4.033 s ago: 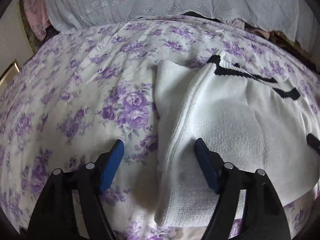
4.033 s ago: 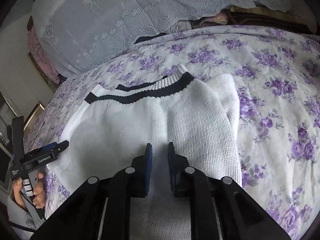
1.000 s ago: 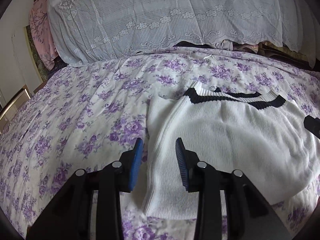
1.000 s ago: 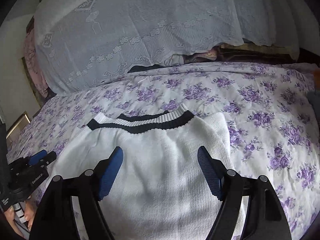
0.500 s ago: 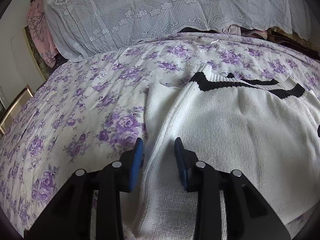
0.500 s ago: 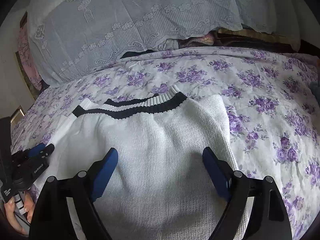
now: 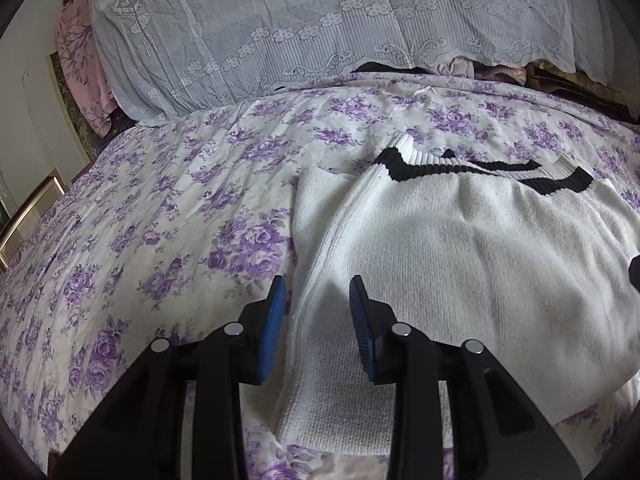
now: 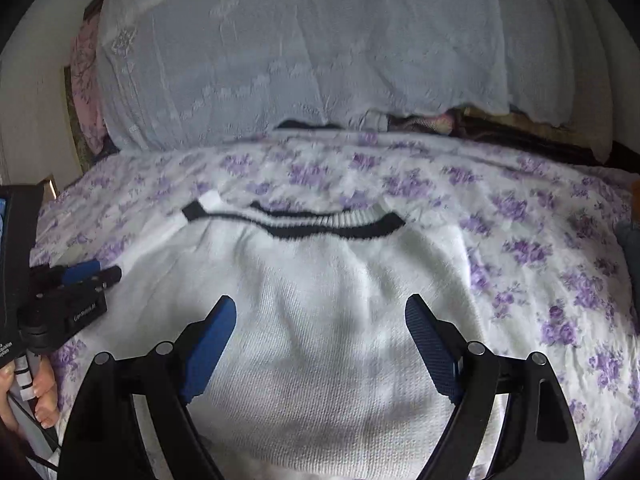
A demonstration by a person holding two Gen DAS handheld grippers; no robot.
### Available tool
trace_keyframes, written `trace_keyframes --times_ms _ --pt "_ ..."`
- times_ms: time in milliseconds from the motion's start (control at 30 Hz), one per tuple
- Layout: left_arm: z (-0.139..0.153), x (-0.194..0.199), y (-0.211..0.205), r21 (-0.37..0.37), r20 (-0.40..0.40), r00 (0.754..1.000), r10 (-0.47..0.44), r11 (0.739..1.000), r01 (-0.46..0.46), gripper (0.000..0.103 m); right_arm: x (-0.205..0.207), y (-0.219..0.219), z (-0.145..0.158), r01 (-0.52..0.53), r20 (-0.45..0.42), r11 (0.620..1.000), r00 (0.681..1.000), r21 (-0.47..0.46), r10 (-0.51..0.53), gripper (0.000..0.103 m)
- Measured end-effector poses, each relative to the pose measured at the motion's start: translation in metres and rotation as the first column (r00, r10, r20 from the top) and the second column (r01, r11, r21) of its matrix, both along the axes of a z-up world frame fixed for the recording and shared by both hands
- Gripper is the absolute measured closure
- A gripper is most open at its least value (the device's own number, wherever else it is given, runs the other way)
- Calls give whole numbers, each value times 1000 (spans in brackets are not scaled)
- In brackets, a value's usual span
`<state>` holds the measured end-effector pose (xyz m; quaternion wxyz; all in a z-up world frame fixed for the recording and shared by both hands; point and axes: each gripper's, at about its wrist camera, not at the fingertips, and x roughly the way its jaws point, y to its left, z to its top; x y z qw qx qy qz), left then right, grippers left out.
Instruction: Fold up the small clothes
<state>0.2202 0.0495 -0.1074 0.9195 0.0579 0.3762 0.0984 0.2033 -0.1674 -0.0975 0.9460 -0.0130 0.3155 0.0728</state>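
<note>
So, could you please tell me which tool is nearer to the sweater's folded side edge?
Left. The left tool straddles the folded edge of the white sweater, pads not pressing it. The right tool hangs wide open over the sweater's middle, away from that edge.

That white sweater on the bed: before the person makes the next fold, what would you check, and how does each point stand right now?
1. Sweater lies flat on the bedspread: ok, with slight bumps.
2. Its left side already folded in as a neat strip: ok.
3. Left gripper lined up on that folded edge: ok, the narrow jaws straddle it; whether the pads pinch the knit, cannot tell.
4. Right gripper ready to grab: ok, its jaws have just been opening and stand wide over the sweater, gripping nothing.
5. Black-striped collar straight: ok.
6. Near hem aligned: cannot tell, the grippers hide it.
</note>
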Motion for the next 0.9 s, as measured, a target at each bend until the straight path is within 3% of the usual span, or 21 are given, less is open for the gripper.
trace_keyframes --times_ms 67,100,467,900 --pt "-6 5 0 2 -22 1000 3 1000 -3 71 16 1 -14 -2 -117 1000 993 -8 1 13" --pt "-6 5 0 9 -20 1000 3 1000 -3 70 16 1 -14 -11 -120 1000 993 2 11 12" --pt "-1 -8 -1 -7 7 1000 1 1000 -1 70 10 -5 -13 -14 -86 998 996 57 19 9" --pt "13 -35 -15 -33 48 997 -59 998 61 69 -50 -62 0 121 7 961 992 249 -127 10"
